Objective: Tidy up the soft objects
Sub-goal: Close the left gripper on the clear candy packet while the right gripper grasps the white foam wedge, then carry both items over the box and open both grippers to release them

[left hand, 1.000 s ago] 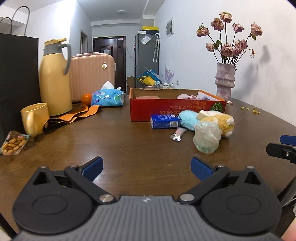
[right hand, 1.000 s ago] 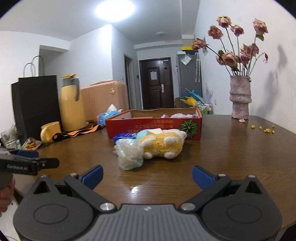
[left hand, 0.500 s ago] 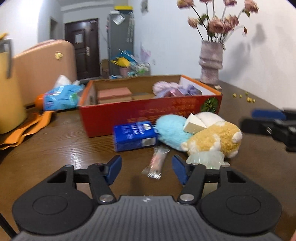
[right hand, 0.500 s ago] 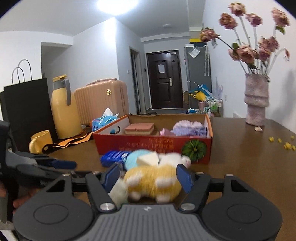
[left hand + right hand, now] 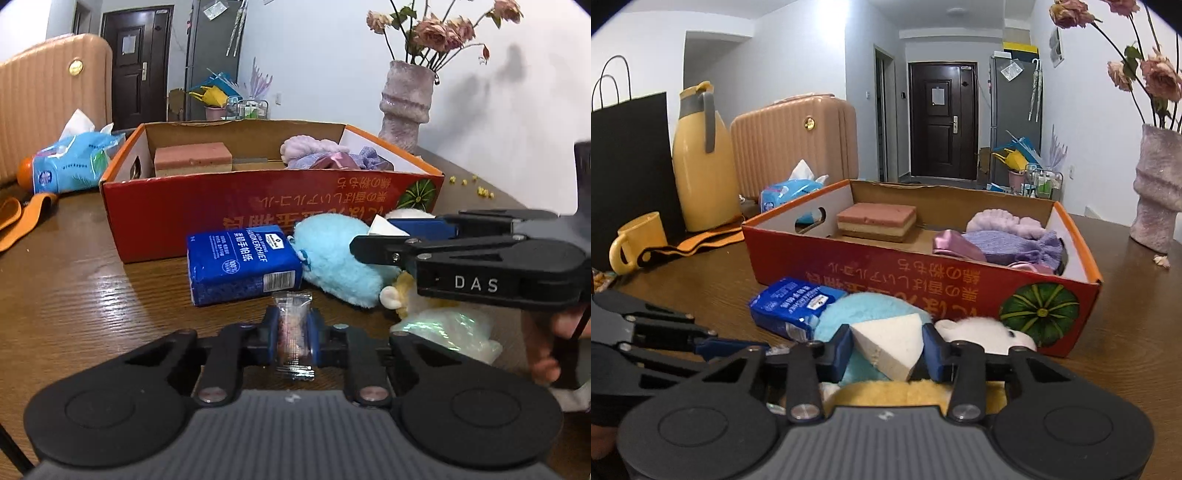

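You are pinching the small sachet (image 5: 293, 334) with the left gripper (image 5: 292, 334) while the right gripper (image 5: 886, 349) is closing around the white wedge sponge (image 5: 891, 341), probably for the red box (image 5: 923, 275).

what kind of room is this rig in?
Most likely a lived-in home, a dining or living area: wooden table, pink suitcase, vase of dried flowers, and a fridge by the entry door.

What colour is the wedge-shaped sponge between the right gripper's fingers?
White: the wedge-shaped sponge sits between the closing right gripper, shown best in the right wrist view.
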